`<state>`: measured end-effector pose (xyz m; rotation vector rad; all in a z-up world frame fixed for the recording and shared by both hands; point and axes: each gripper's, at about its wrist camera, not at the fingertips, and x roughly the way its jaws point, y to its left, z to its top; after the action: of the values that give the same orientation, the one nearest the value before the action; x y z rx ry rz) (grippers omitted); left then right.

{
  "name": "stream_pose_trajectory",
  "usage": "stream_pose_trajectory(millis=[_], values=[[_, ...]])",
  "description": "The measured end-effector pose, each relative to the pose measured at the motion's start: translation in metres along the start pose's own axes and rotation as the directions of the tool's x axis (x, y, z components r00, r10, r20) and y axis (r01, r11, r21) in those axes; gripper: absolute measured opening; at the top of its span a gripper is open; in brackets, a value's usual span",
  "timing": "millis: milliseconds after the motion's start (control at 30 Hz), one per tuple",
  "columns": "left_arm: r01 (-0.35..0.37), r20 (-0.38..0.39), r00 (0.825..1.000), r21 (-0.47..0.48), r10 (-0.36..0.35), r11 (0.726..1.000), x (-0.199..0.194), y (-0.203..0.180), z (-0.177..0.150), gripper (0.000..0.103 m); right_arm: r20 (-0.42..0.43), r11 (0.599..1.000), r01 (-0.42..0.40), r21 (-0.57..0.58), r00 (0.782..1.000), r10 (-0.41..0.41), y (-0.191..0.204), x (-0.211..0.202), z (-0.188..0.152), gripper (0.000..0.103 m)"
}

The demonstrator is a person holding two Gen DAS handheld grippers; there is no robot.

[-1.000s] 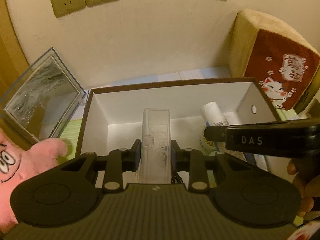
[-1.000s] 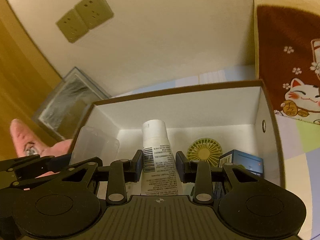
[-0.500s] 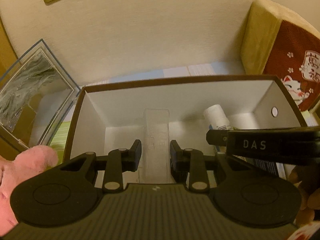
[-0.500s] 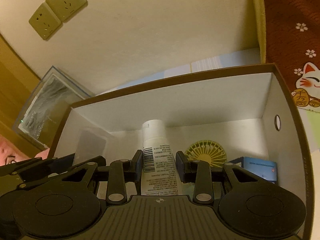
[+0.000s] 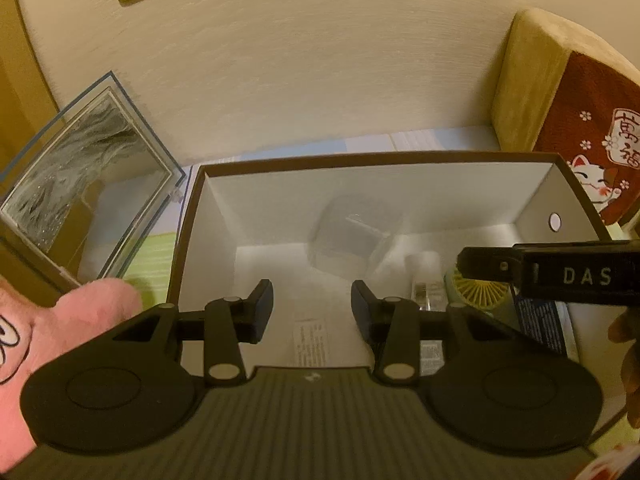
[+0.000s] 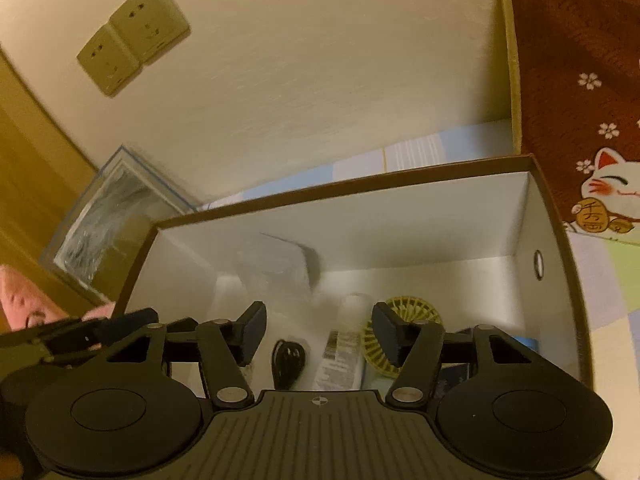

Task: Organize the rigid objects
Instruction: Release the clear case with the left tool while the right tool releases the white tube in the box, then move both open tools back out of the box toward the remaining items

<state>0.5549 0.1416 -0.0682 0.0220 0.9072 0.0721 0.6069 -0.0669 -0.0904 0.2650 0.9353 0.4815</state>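
Observation:
A brown-rimmed white box [image 5: 360,159] stands against the wall, and it also shows in the right wrist view [image 6: 340,192]. My left gripper [image 5: 312,310] is open and empty above it. A clear plastic case [image 5: 352,240] is blurred inside the box, apart from the fingers; it also shows in the right wrist view [image 6: 276,268]. My right gripper [image 6: 318,332] is open and empty. A white tube [image 6: 342,352] lies below it in the box, beside a small yellow-green fan [image 6: 404,316], a blue box [image 5: 540,324] and a black coiled cord [image 6: 288,360].
A clear-lidded case [image 5: 84,172] leans at the left by a pink plush toy [image 5: 48,340]. A tan cushion with a red lucky-cat cloth [image 5: 576,120] stands at the right. Wall sockets [image 6: 132,36] are above. The right gripper's body [image 5: 560,276] crosses the left view.
Both grippers opened. The left let go of the clear case, which dropped blurred into the box. The right let go of the white tube, which now lies in the box.

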Motion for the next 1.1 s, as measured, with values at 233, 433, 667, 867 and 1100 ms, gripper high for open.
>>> stream_pose_trajectory(millis=[233,433,667,867,1100], values=[[0.010,-0.005,1.000,-0.008,-0.010,1.000,-0.018,0.000,-0.010,0.040,0.001,0.999,0.016,-0.047,1.000,-0.016,0.004,-0.015,-0.013,0.063],[0.025,-0.001,1.000,-0.019,-0.025,1.000,-0.037,-0.001,-0.019,0.040,0.022,0.997,0.022,-0.080,1.000,-0.020,0.005,-0.037,-0.026,0.065],[0.041,0.014,0.999,-0.036,-0.041,0.999,-0.064,-0.005,-0.031,0.043,0.053,0.992,0.028,-0.127,0.998,-0.022,0.006,-0.067,-0.044,0.067],[0.043,0.020,0.999,-0.048,-0.042,0.998,-0.089,-0.010,-0.043,0.043,0.076,0.989,0.023,-0.147,0.997,-0.012,0.005,-0.092,-0.058,0.068],[0.052,0.025,0.998,-0.088,-0.049,0.995,-0.118,-0.014,-0.061,0.043,0.098,0.989,0.017,-0.144,0.995,-0.003,0.004,-0.120,-0.075,0.068]])
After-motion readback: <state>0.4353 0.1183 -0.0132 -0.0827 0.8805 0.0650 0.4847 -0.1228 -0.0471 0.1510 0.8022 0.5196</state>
